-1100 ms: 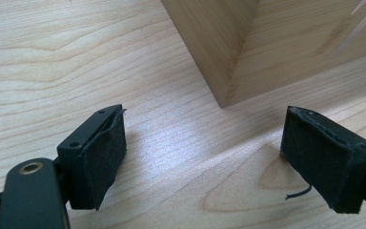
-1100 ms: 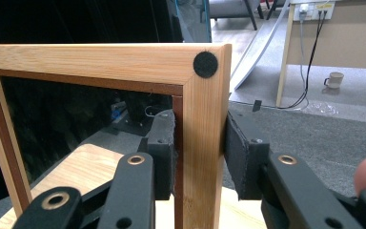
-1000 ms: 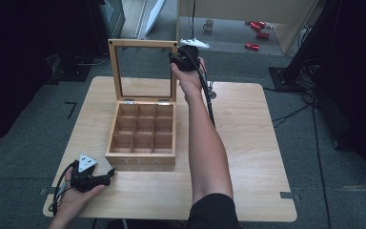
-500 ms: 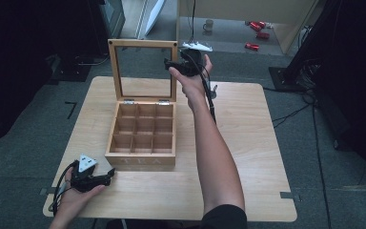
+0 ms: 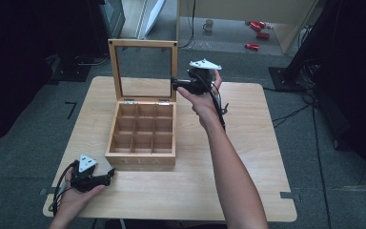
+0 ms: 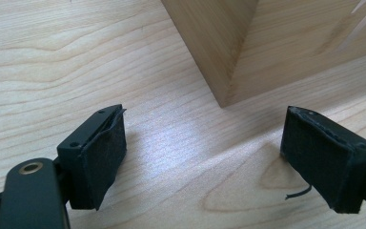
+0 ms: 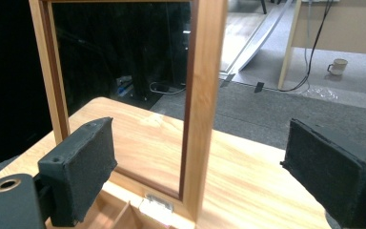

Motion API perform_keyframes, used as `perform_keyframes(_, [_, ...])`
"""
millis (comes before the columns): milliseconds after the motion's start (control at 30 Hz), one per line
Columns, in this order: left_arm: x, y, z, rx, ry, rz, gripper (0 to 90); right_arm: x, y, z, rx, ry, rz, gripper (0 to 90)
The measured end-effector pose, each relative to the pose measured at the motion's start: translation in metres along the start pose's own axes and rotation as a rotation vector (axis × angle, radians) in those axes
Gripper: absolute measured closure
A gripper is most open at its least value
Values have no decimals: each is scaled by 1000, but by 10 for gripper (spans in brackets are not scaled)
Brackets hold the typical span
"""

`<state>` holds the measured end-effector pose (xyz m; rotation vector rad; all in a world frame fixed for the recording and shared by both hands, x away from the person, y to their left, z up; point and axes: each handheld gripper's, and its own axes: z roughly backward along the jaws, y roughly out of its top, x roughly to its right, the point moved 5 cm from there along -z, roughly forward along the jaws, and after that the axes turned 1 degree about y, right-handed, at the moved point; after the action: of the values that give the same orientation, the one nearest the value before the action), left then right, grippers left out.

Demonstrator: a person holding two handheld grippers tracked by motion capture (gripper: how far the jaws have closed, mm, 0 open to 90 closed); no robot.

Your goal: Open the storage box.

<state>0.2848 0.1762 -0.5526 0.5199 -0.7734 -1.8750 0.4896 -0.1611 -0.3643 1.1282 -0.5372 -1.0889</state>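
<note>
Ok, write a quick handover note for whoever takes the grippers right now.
Right gripper: open, raised at the right side rail of the upright lid, jaws either side of it, not clamped.
Left gripper: open, resting on the table near the front left corner of the wooden box, holding nothing.
Done: the lid stands open; the compartments look empty.
Left: probably grip the rail and lower the lid, which seems the likely next step.
</note>
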Motion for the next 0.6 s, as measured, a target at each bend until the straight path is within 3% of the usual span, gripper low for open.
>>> perform_keyframes(600, [1,0,0,0,5,-3,160,21,-39,57,22,-16,-51,98])
